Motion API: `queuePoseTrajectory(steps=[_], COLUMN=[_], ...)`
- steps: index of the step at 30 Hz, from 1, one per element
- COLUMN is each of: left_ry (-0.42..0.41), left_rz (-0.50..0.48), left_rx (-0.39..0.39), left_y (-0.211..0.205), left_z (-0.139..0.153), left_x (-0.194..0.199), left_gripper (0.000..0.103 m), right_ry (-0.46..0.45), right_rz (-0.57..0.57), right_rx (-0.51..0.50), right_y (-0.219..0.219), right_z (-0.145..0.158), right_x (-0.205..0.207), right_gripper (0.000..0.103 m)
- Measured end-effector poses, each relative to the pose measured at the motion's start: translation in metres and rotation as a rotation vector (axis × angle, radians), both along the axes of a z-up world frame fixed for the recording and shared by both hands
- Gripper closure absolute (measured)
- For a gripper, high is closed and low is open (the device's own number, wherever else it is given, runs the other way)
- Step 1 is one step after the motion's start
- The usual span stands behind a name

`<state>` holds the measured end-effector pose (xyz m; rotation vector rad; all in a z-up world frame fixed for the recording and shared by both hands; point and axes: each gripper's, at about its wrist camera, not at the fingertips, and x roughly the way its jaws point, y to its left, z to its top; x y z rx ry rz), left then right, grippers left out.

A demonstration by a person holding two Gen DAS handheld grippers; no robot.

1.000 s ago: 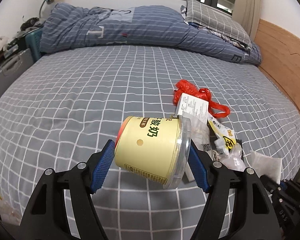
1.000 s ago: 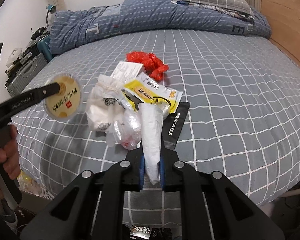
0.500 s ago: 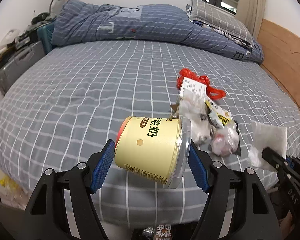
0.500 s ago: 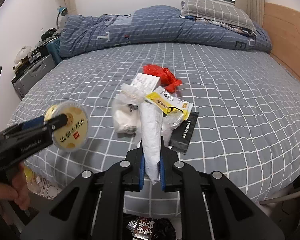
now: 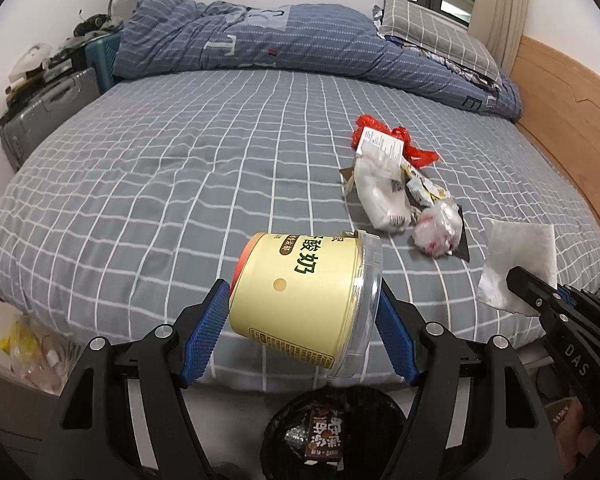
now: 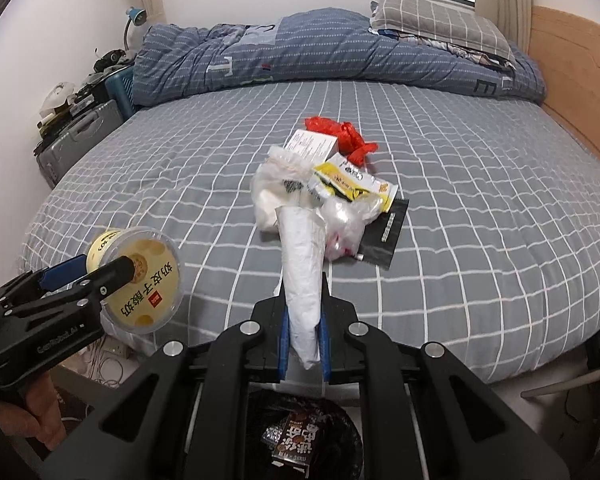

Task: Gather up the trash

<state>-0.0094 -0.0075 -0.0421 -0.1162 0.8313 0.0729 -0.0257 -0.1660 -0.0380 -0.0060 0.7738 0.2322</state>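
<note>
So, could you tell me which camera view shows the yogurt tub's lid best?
The right wrist view: the yogurt tub faces it, printed lid clear. The left wrist view shows only its side, clamped in the left gripper.

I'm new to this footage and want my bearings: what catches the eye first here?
The yellow yogurt tub, lying sideways in the left gripper, fills the foreground of the left view. The right gripper pinches a white wrapper, and both hang above a black bin at the bed's foot. Behind, a trash pile with a red bag sits mid-bed.
</note>
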Motion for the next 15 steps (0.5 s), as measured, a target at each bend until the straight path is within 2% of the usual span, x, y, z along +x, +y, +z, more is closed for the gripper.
queuePoseTrajectory(steps=[15], left_ry=[0.059], left_rz=[0.012], left_rx=[-0.032], left_y=[-0.007], left_z=[-0.022], left_x=[-0.052], left_gripper=[0.034], right_ry=[0.026], right_rz=[0.008], right_rx=[-0.018], right_y=[0.003], right_z=[-0.012], right_x=[-0.039], right_gripper=[0.092])
